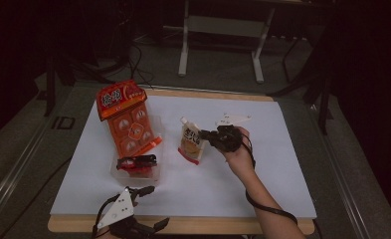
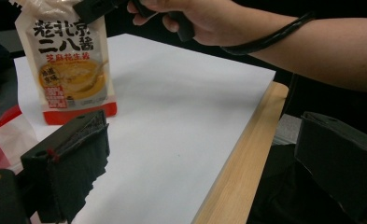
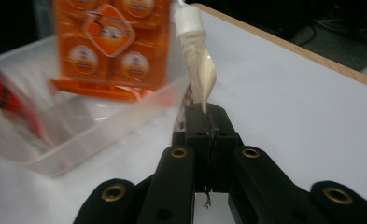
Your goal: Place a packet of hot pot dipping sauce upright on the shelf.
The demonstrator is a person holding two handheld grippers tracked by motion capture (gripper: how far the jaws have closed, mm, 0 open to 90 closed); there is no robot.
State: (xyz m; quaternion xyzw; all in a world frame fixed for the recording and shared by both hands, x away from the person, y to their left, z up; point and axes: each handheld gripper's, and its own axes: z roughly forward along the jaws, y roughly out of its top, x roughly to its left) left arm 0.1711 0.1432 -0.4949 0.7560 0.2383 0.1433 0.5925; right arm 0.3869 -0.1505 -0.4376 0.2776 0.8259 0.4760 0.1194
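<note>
A white and yellow sauce pouch with a white screw cap stands tilted over the white sheet at mid-table. My right gripper is shut on its right edge. In the right gripper view the jaws pinch the pouch's seam just below the cap. I cannot tell whether the pouch's bottom rests on the sheet. My left gripper lies at the table's front edge, open, with nothing between its jaws.
An orange snack pack leans upright in a clear plastic tray left of the pouch, and a red packet lies in the tray's near end. The white sheet covers the wooden table.
</note>
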